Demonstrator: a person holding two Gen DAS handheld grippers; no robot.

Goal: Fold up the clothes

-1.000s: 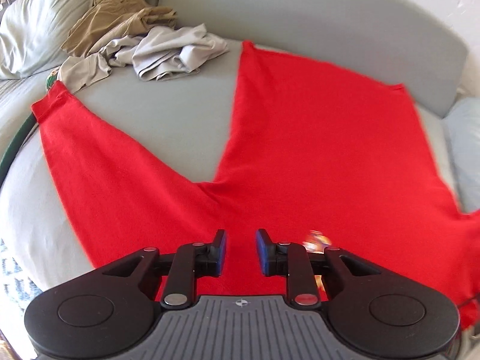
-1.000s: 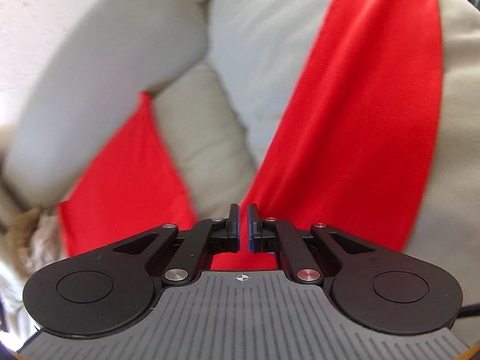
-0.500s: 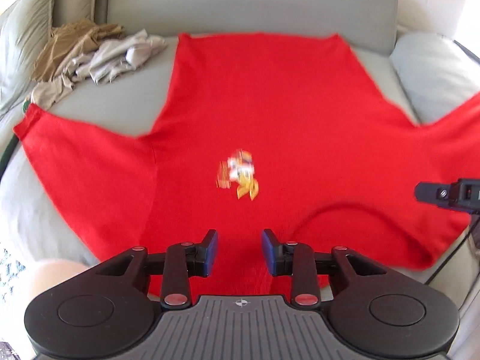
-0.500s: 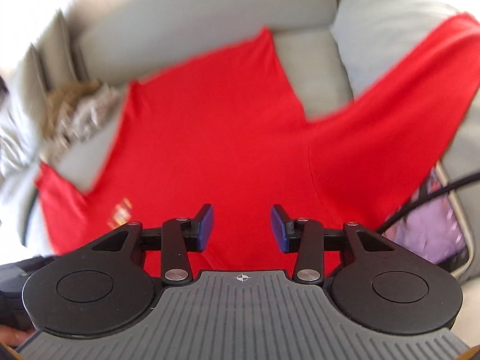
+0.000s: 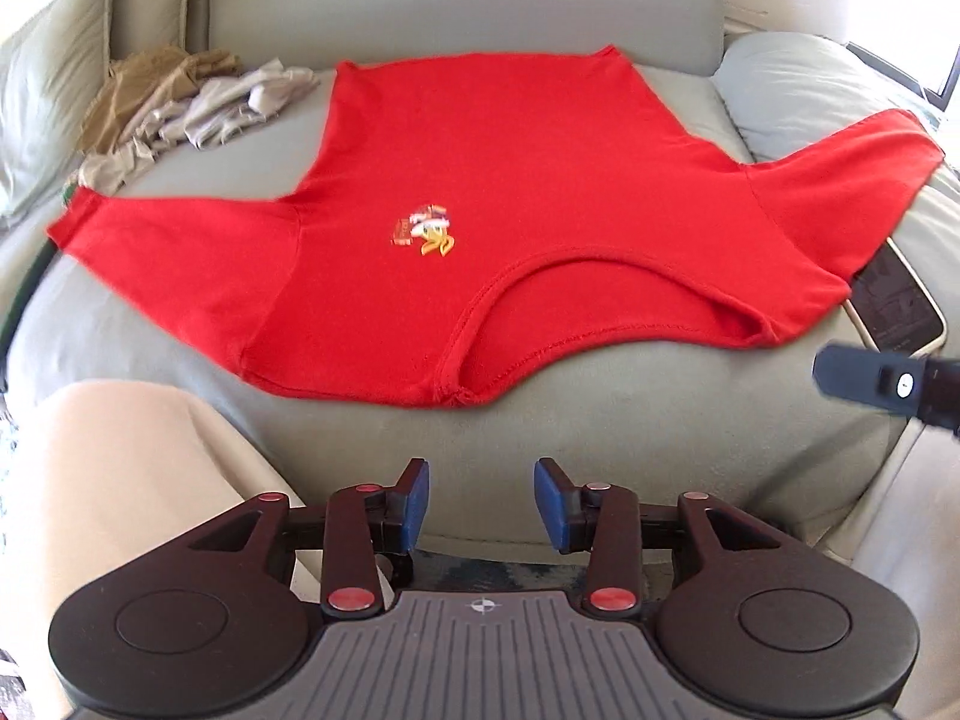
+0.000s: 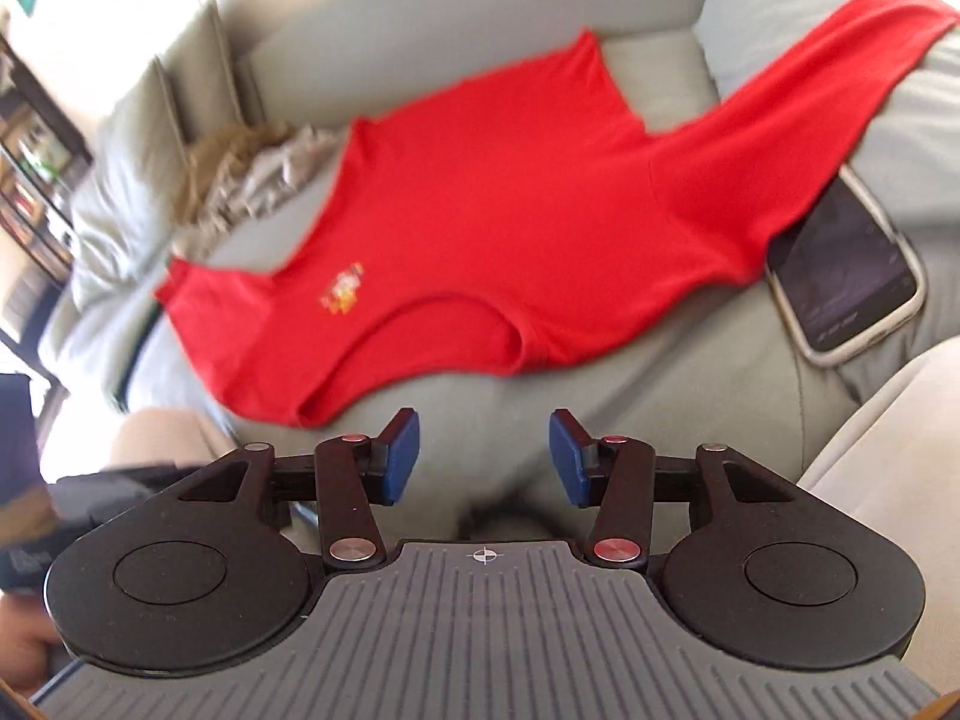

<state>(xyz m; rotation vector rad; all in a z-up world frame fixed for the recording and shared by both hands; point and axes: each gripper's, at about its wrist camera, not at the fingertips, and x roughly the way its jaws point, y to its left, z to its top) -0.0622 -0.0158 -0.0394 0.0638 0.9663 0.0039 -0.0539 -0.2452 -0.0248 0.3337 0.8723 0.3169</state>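
Left gripper (image 5: pixel 481 501): jaws apart, empty, pulled back off shirt since half second ago, now above near sofa edge. Right gripper (image 6: pixel 485 457): jaws apart, wider than before, empty; one second ago nearly together.

One red T-shirt (image 5: pixel 516 180) lies flat on grey sofa cushion (image 5: pixel 600 414), collar near, hem far, both sleeves spread. One small chest print (image 5: pixel 425 229).

One phone (image 6: pixel 852 276) at right, partly under sleeve. One crumpled clothes pile (image 5: pixel 174 102) far left, apparently two or three garments.
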